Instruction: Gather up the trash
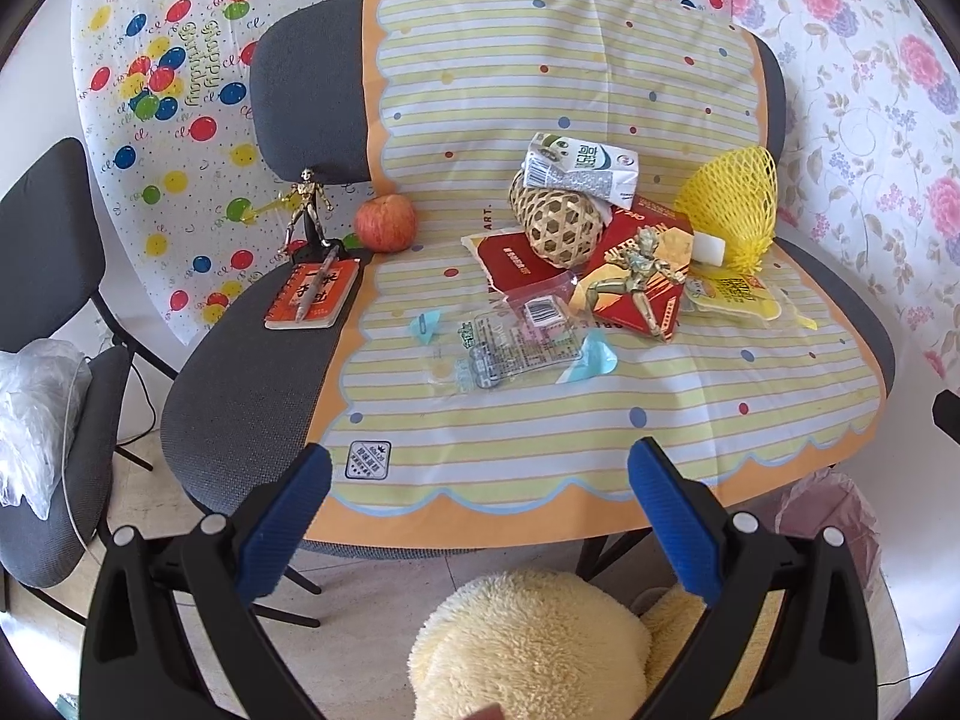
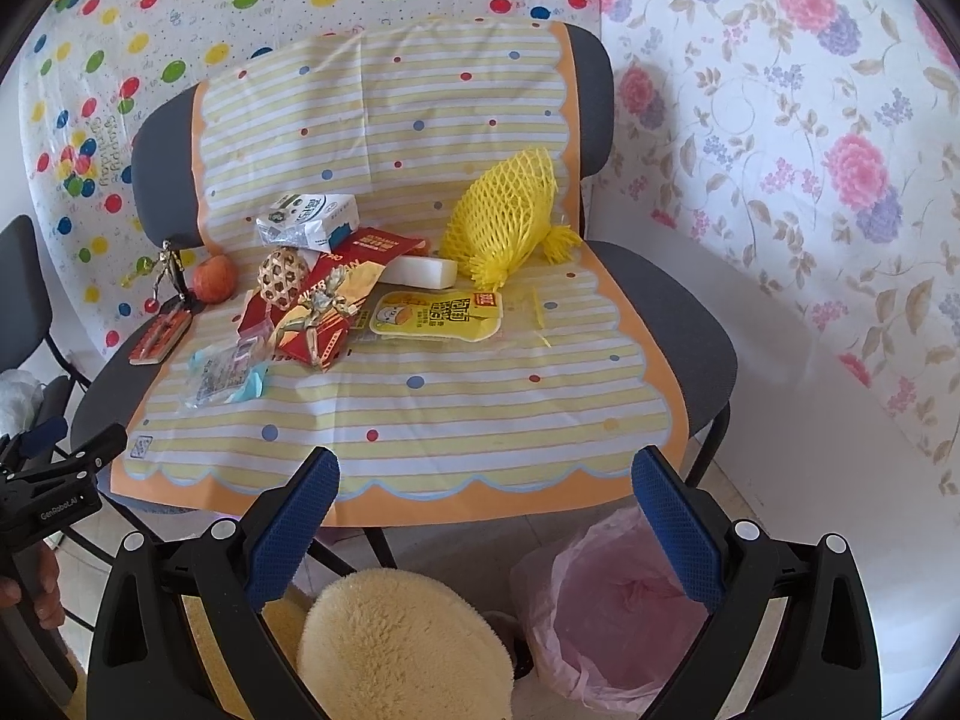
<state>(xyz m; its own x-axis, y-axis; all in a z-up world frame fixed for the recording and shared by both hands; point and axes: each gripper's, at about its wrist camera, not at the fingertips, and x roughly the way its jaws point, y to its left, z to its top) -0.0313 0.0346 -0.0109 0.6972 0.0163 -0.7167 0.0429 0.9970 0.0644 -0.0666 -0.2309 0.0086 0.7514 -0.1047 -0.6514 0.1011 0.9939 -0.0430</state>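
On a chair seat covered by a striped cloth [image 1: 540,420] lies a heap of trash: a milk carton [image 1: 579,168], a yellow foam fruit net [image 1: 729,204], a yellow snack wrapper [image 2: 435,315], clear plastic wrappers [image 1: 510,348] and red packaging [image 1: 636,276]. My left gripper [image 1: 480,516] is open in front of the seat's near edge, holding nothing. Open and empty too, my right gripper [image 2: 483,516] hovers before the same edge, above a bin lined with a pink bag [image 2: 618,612].
A woven ball [image 1: 558,222], an apple [image 1: 385,222], a gold figurine [image 1: 309,210] and an orange notebook with a pen [image 1: 313,294] share the seat. A second chair [image 1: 48,312] stands left with a plastic bag. Fluffy yellow slippers [image 2: 402,648] are below.
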